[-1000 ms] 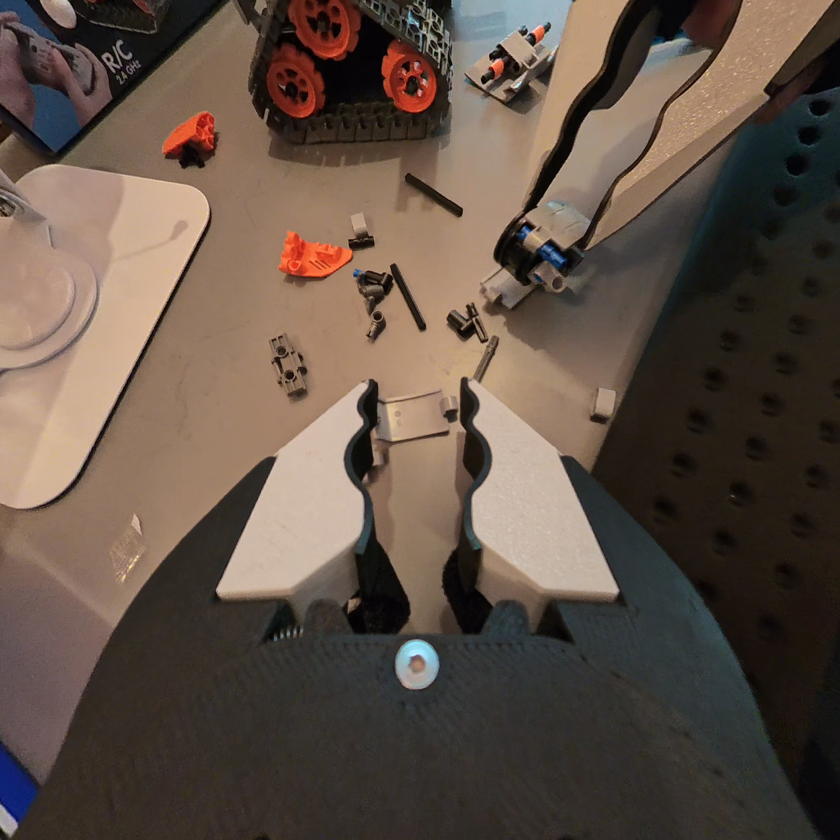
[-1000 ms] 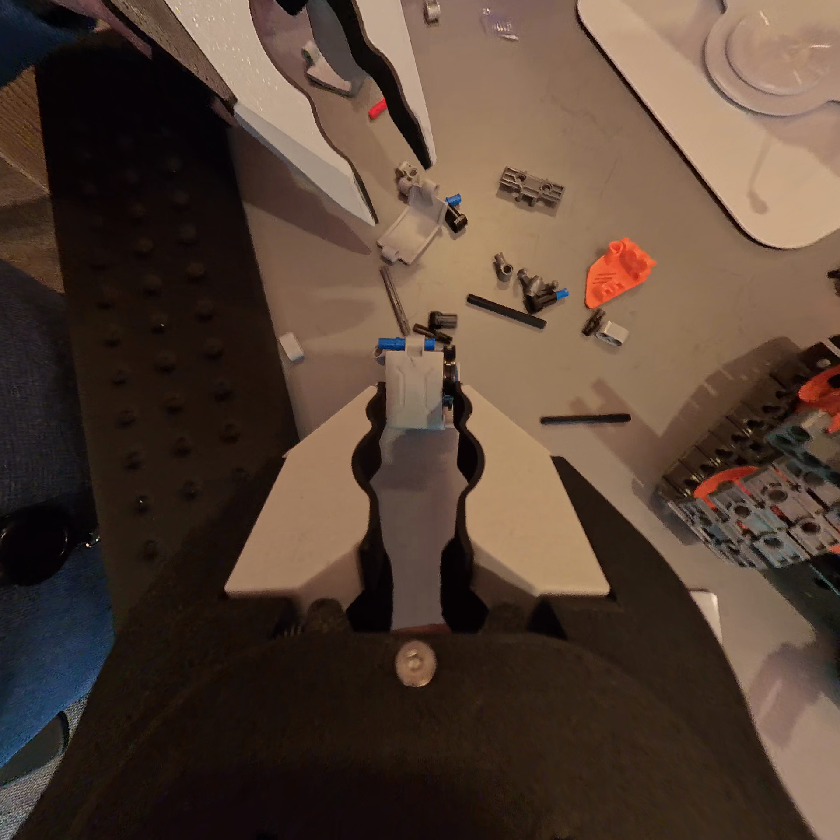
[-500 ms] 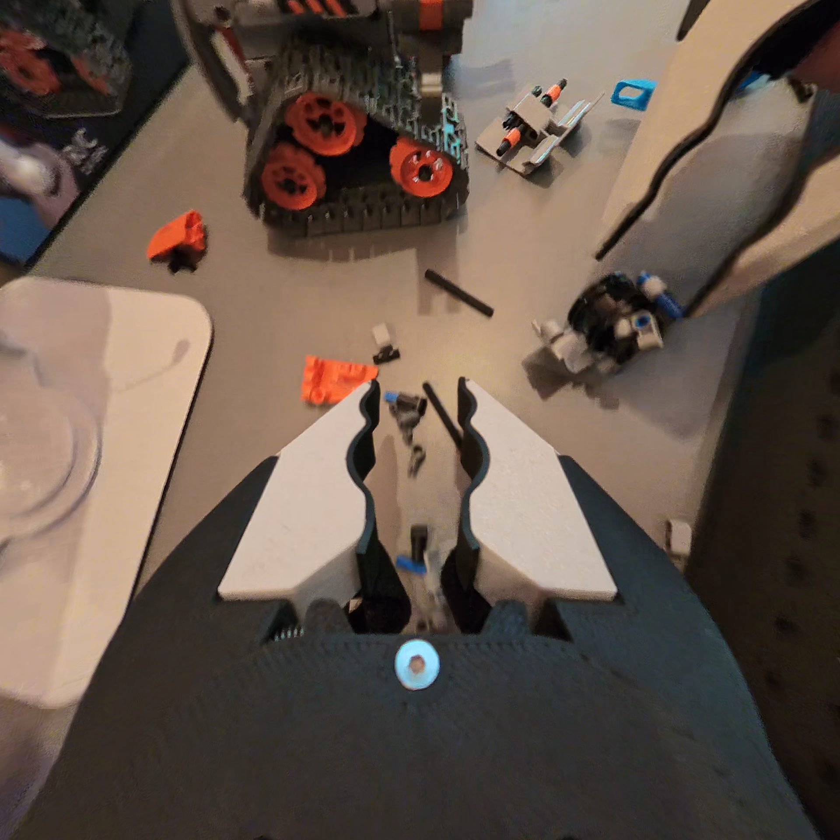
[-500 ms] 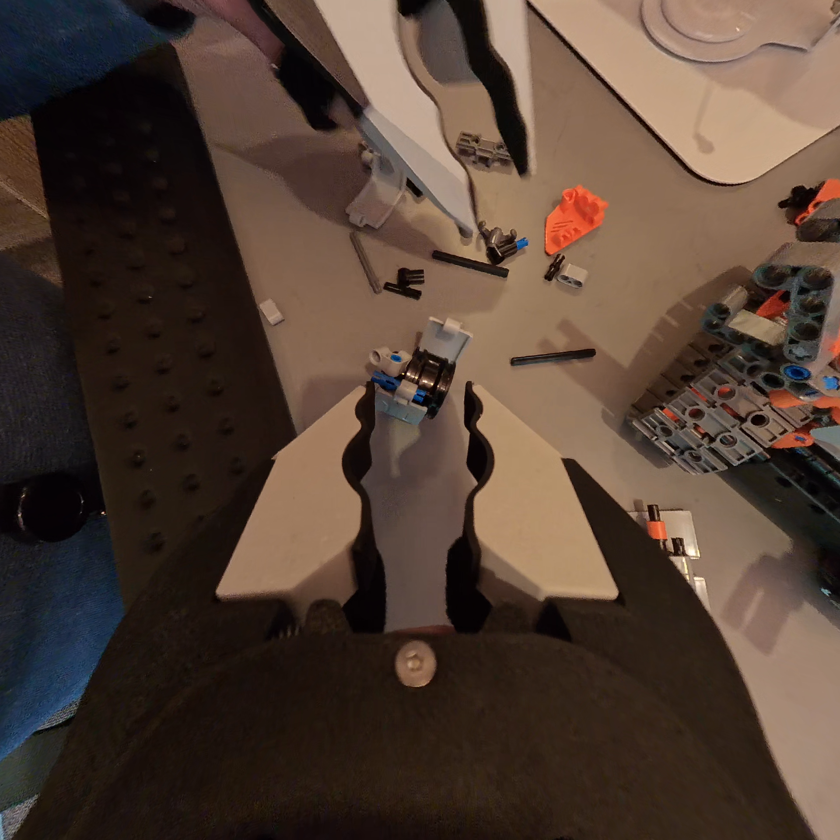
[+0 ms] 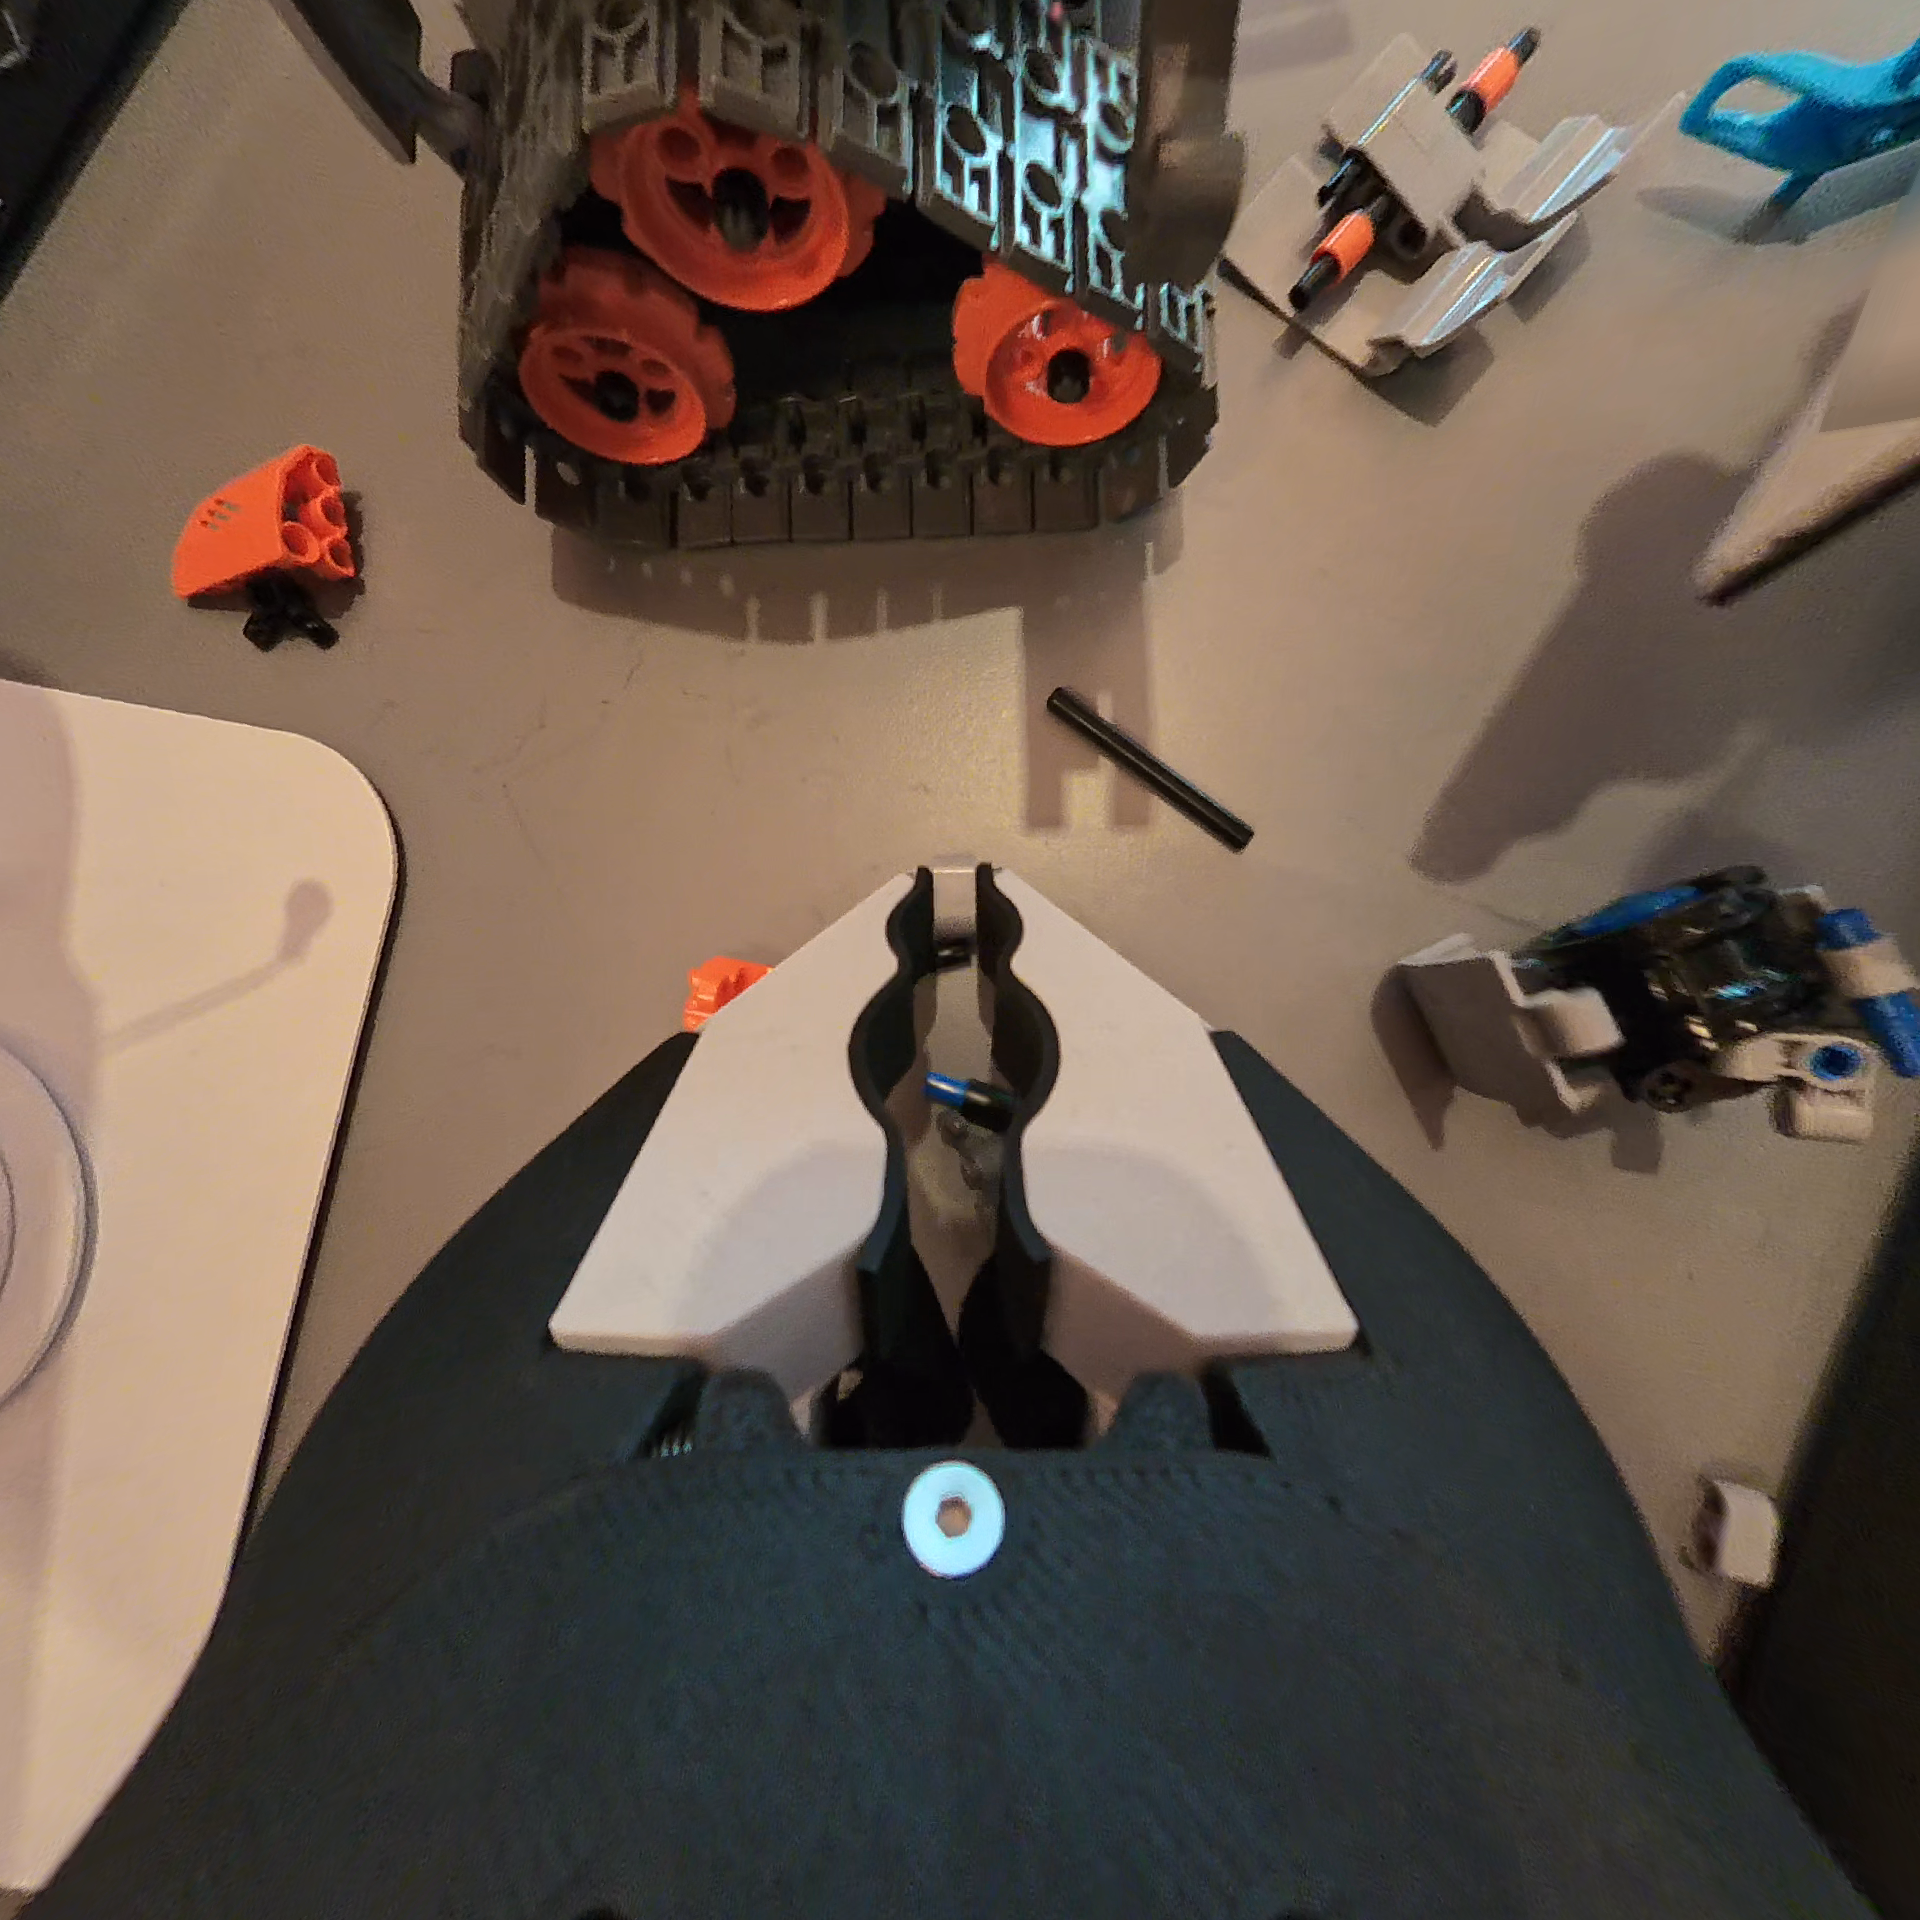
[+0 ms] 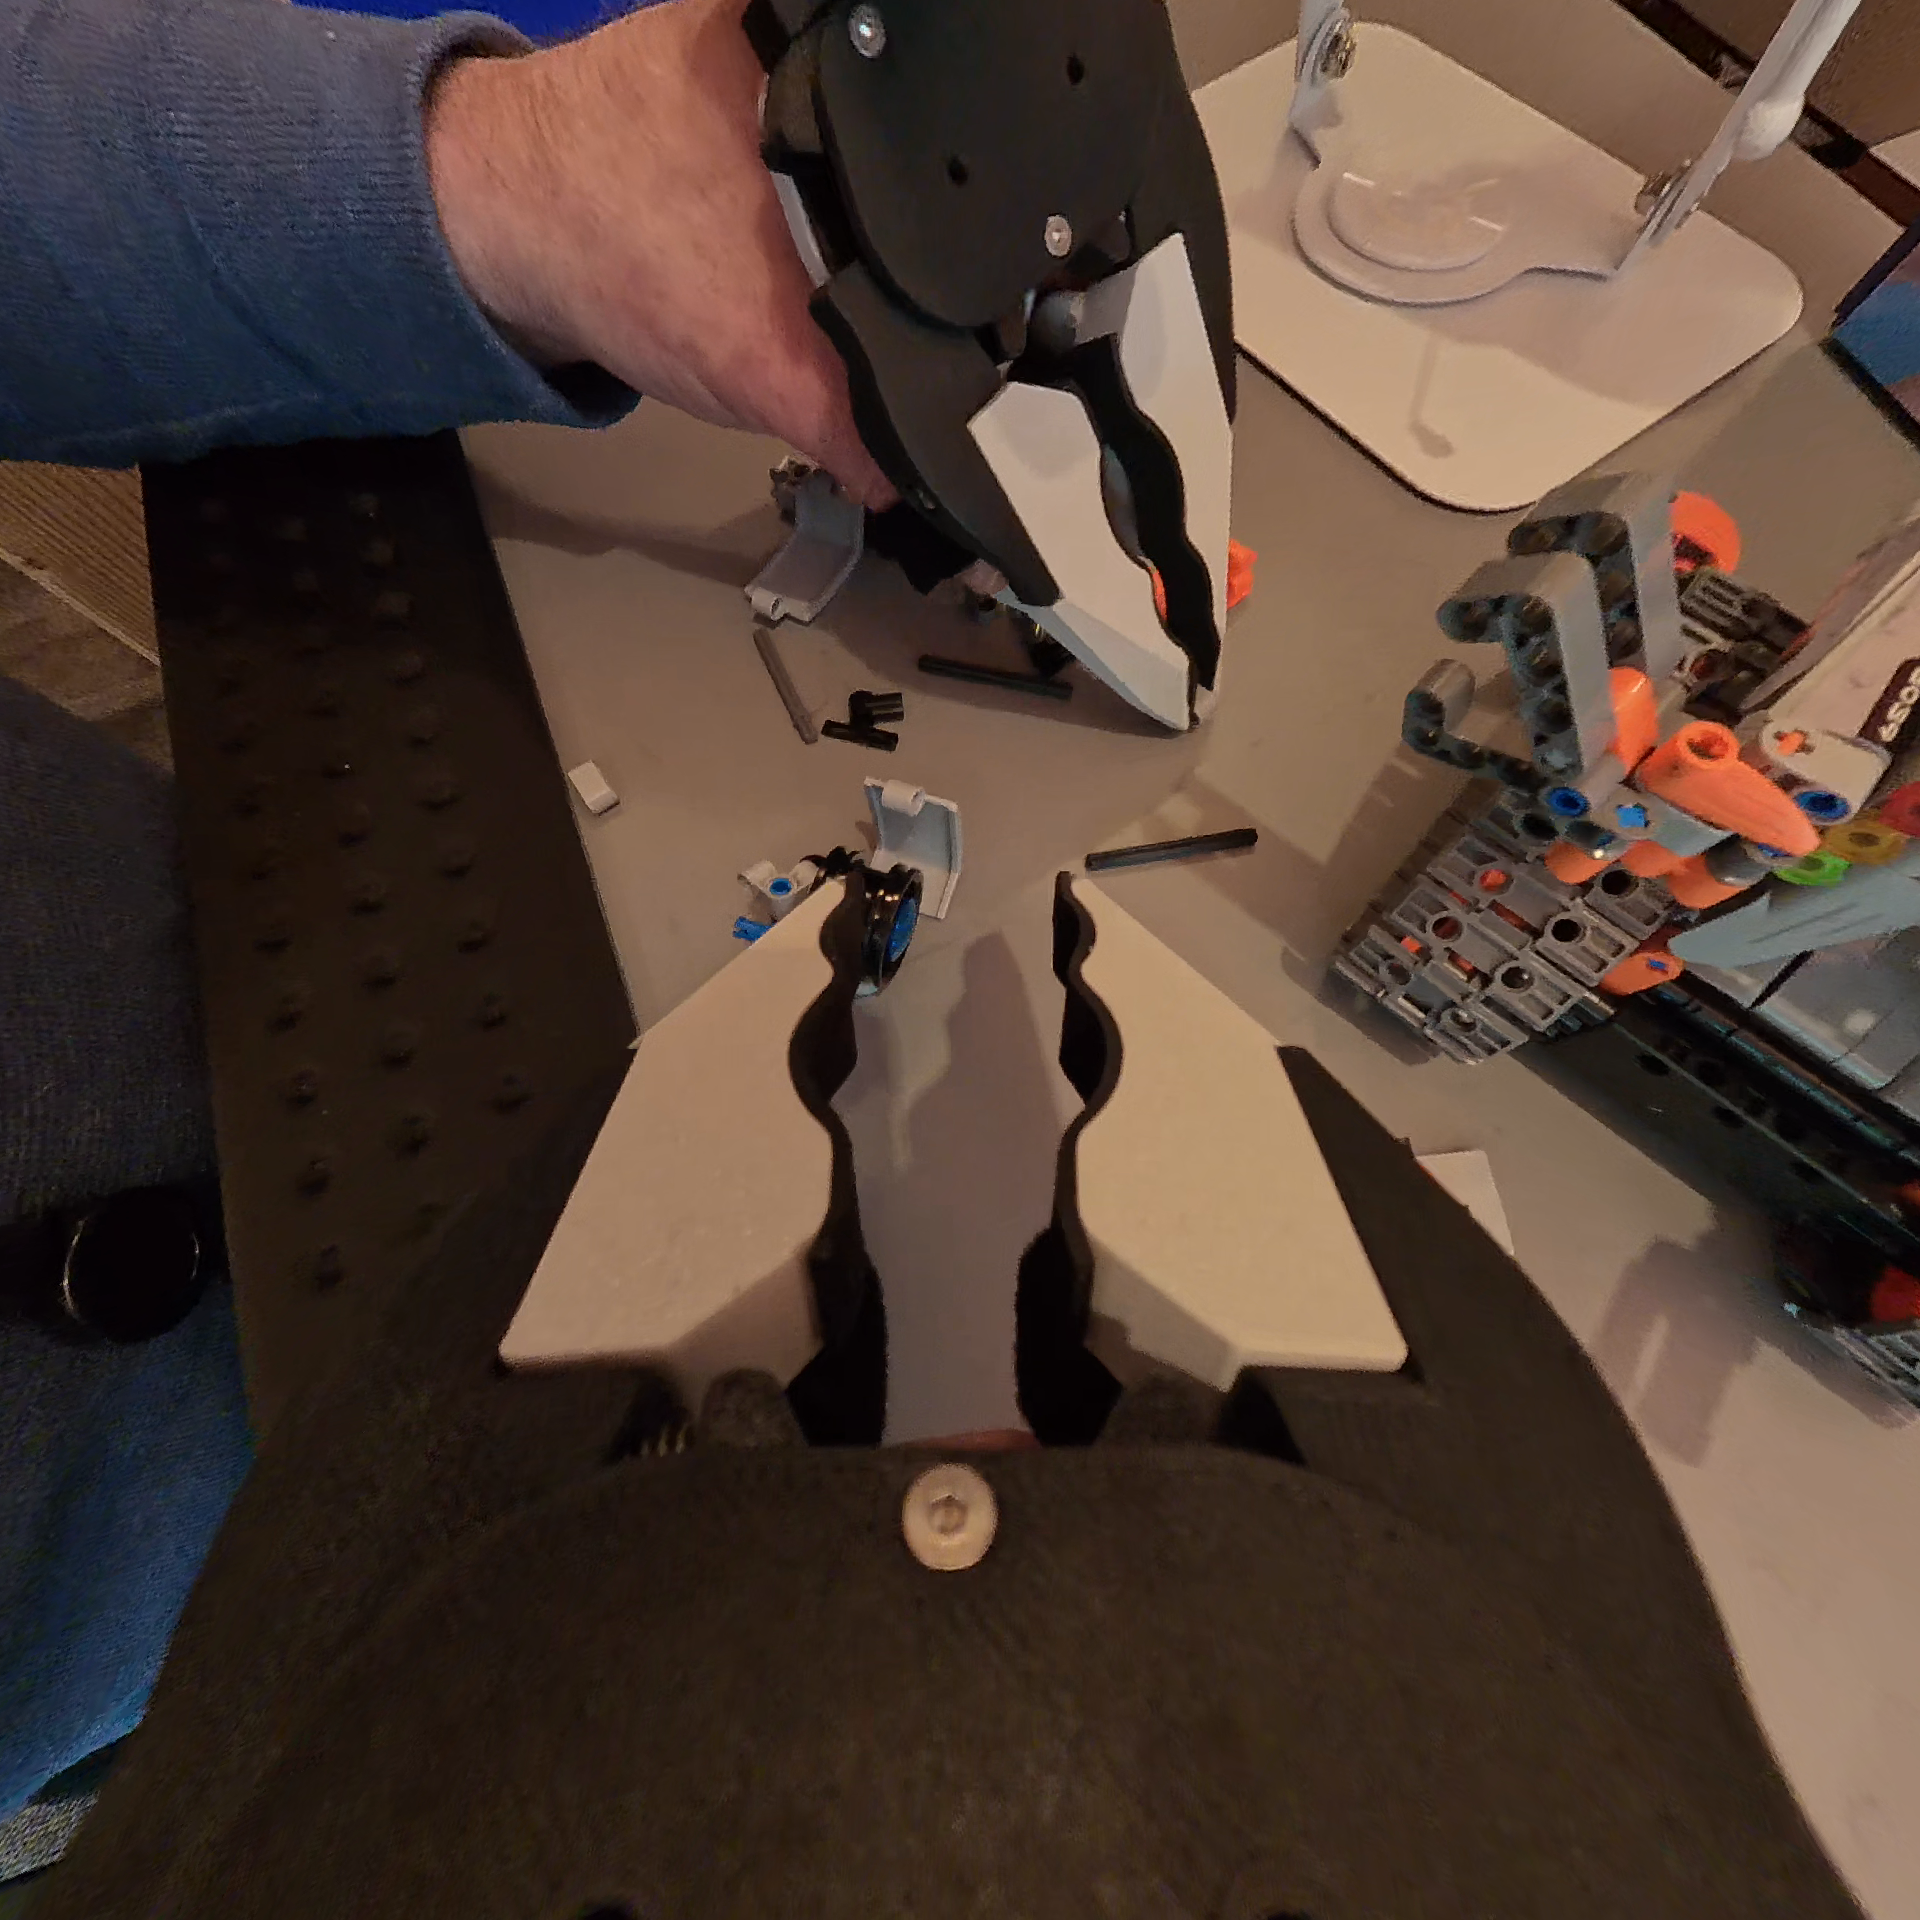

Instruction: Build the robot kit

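My left gripper [image 5: 954, 883] is shut, with a small light grey piece [image 5: 956, 868] pinched at its tips, low over the grey table. It also shows in the right wrist view [image 6: 1195, 696], held by a person's hand [image 6: 644, 260]. My right gripper [image 6: 951, 894] is open and empty. A small assembly of a black wheel with a blue hub and a grey panel [image 6: 899, 883] lies on the table just by its left fingertip. The assembly also shows in the left wrist view [image 5: 1662, 1018]. A black axle [image 5: 1148, 769] lies between the grippers.
A tracked brick vehicle with orange wheels [image 5: 831, 312] stands ahead. Loose parts lie around: an orange piece [image 5: 265, 525], a grey part with orange pins [image 5: 1423, 197], a blue part [image 5: 1818, 104]. A white stand base [image 5: 156, 1039] sits left. A black studded mat [image 6: 312, 831] borders the table. The left gripper's tips are roughly 11 cm from the right gripper's. The left tips stand about 4 cm off the black axle [image 5: 1148, 769]. Look for it in the right wrist view [image 6: 1169, 848] too.
My left gripper moved forward over the loose parts and closed on the small grey piece. My right gripper opened, let go of the wheel assembly and drew back from it.
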Action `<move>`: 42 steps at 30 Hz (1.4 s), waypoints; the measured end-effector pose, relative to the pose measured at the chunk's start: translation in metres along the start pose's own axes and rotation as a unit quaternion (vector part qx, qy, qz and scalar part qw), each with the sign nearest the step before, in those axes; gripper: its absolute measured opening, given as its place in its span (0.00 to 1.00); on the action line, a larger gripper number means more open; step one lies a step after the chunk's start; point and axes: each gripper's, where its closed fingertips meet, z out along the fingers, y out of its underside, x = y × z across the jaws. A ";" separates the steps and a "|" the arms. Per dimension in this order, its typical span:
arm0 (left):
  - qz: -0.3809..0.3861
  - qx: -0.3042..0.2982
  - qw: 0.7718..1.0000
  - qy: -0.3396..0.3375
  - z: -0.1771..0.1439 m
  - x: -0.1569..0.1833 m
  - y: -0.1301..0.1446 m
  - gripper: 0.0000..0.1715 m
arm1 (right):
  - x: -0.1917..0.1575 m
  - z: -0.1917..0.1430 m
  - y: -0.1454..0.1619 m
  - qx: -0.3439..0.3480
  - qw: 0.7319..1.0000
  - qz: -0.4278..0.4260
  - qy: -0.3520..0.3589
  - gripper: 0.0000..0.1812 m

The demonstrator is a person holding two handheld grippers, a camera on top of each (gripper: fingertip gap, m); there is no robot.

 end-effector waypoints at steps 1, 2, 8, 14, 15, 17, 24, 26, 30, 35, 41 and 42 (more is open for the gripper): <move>-0.005 0.007 1.000 0.010 -0.006 0.004 -0.001 0.03 | 0.002 0.001 -0.002 0.003 1.000 -0.002 0.000 0.18; -0.012 0.012 1.000 0.019 -0.013 0.008 0.000 0.03 | 0.004 0.004 -0.004 0.003 1.000 -0.004 0.001 0.18; -0.023 0.021 0.999 0.037 -0.070 0.044 0.035 0.03 | 0.012 0.033 -0.022 -0.019 0.999 -0.034 0.022 0.16; -0.050 -0.006 0.999 0.011 -0.090 0.063 0.085 0.03 | 0.034 0.073 -0.024 -0.082 0.992 -0.047 0.086 0.11; -0.056 -0.006 0.998 0.015 -0.090 0.065 0.090 0.03 | 0.037 0.078 -0.024 -0.091 0.990 -0.045 0.095 0.11; -0.063 -0.004 0.998 0.016 -0.088 0.067 0.096 0.03 | 0.040 0.087 -0.020 -0.116 0.987 -0.043 0.102 0.08; -0.066 0.004 0.997 0.029 -0.081 0.070 0.104 0.05 | 0.053 0.106 -0.007 -0.156 0.980 -0.014 0.123 0.06; -0.064 0.007 0.997 0.033 -0.081 0.070 0.105 0.07 | 0.055 0.109 -0.009 -0.145 0.981 -0.005 0.126 0.02; -0.060 0.007 0.997 0.046 -0.085 0.071 0.108 0.14 | 0.057 0.111 -0.009 -0.143 0.982 -0.003 0.126 0.00; -0.066 0.012 0.996 0.056 -0.093 0.070 0.114 0.18 | 0.058 0.108 -0.009 -0.135 0.983 0.010 0.124 0.03; -0.064 0.015 0.996 0.053 -0.094 0.072 0.115 0.18 | 0.057 0.113 -0.013 -0.133 0.983 0.027 0.122 0.09; -0.064 0.015 0.996 0.054 -0.094 0.072 0.115 0.18 | 0.057 0.114 -0.014 -0.133 0.983 0.035 0.119 0.09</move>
